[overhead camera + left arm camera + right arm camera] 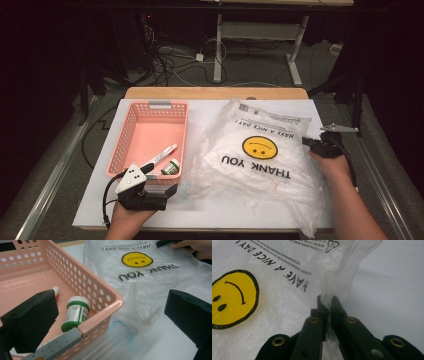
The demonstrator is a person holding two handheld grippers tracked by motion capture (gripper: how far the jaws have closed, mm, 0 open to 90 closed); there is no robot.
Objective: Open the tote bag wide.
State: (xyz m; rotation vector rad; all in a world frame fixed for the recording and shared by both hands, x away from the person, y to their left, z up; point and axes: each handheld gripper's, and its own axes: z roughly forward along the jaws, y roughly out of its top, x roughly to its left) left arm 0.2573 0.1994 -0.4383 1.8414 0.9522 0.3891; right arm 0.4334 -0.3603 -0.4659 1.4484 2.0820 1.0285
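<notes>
Both forearms low — right gripper (328, 306) pinching plastic bag (255, 160), left gripper (110, 322) jaws apart.

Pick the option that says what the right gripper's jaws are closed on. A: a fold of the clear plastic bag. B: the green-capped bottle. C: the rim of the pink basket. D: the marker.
A: in the right gripper view, the right gripper pinches a gathered fold of the plastic bag between its closed jaws.

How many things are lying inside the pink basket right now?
2. A marker lies slanted on the pink basket's floor toward its near end, and a green-capped bottle lies on its side just beside it, in the near corner by the bag. The near wall may hide more.
</notes>
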